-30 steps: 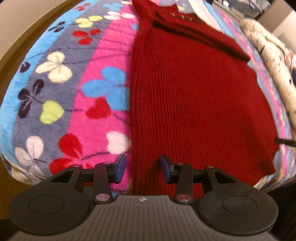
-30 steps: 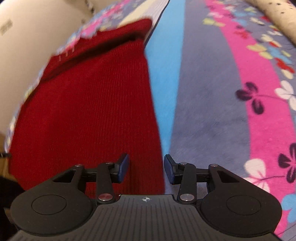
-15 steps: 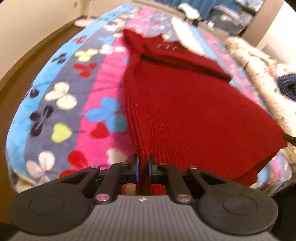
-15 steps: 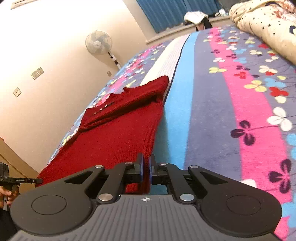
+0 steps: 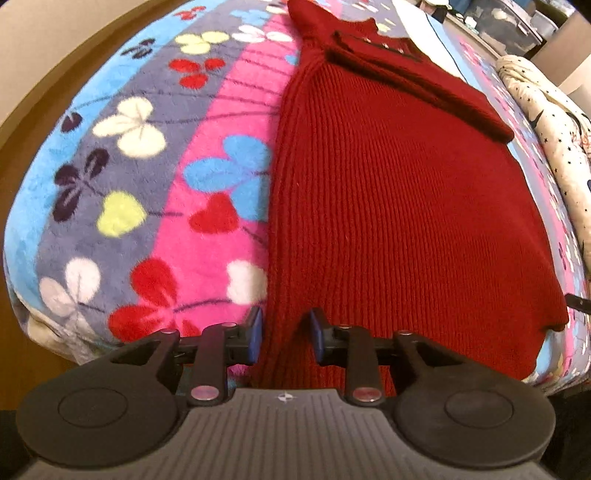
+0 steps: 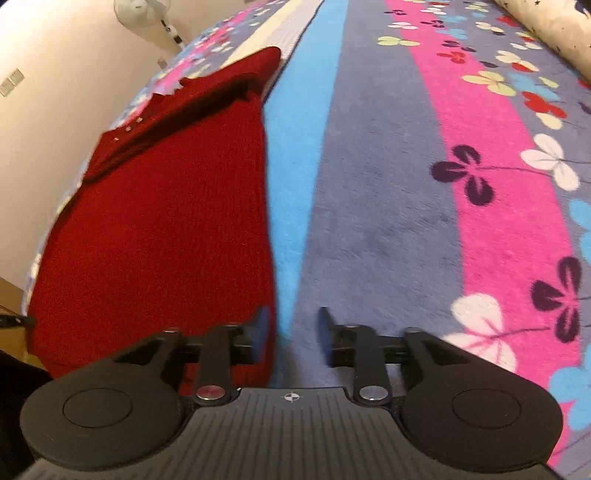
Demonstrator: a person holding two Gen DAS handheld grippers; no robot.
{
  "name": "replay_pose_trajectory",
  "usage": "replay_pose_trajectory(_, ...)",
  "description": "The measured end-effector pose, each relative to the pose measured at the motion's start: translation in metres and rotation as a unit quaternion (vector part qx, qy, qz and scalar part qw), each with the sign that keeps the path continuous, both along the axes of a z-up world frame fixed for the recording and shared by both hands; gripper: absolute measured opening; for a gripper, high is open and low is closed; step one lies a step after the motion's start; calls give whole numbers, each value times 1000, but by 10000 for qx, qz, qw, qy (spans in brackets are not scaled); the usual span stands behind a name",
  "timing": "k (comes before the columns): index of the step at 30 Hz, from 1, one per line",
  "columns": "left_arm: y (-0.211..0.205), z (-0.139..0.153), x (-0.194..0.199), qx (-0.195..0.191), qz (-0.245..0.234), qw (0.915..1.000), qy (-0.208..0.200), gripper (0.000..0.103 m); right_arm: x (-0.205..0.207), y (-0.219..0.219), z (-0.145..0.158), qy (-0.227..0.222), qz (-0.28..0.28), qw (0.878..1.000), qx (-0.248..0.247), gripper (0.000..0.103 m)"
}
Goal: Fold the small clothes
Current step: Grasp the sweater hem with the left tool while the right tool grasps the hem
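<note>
A dark red knitted sweater (image 5: 399, 206) lies flat on a flowered fleece blanket (image 5: 122, 173), sleeves folded across its chest near the collar. It also shows in the right wrist view (image 6: 159, 221). My left gripper (image 5: 284, 334) is open, its jaws on either side of the sweater's near left hem corner. My right gripper (image 6: 291, 334) is open at the sweater's near right hem corner, its left fingertip (image 6: 263, 326) against the red edge and the gap over the blue stripe of the blanket (image 6: 369, 192).
A cream star-print duvet (image 5: 554, 140) lies bunched along the right side of the bed. A standing fan (image 6: 138, 9) is by the wall at the far end. The bed's near edge drops off just below both grippers.
Both grippers were open 1.0 s ago, shut on the sweater's hem corners and lifted them half a second ago, and now stand open again with the hem back low on the blanket.
</note>
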State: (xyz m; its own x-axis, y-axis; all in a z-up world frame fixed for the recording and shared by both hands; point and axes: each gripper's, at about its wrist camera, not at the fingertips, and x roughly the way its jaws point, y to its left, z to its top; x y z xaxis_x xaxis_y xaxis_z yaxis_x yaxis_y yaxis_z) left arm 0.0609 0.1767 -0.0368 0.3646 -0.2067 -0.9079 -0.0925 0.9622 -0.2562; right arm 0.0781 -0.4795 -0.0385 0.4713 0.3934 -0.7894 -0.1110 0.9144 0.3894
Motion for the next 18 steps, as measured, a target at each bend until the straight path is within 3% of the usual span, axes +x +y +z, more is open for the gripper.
replay_pose_trajectory(4,-4,-4,1,69,-77,9999,44,31,18,14,-10,256,328,9988,-250,44)
replay_pose_trajectory(9,-10,-5,1,180,-171,9997,39,32,23,32,-11,223,582,9968,-498,45)
replay_pose_trajectory(11,-10,-6,1,177,-175,9997,43,32,24,38,-10,195,713,9960,-494,29)
replay_pose_trajectory(14,-10,-7,2,161,-164,9997,46,32,19,44,-5,67,901,9947,-491,14)
replay_pose_trajectory(18,-12,-7,1,200,-198,9996,8,32,16,43,4,-100,919,9952,-316,12)
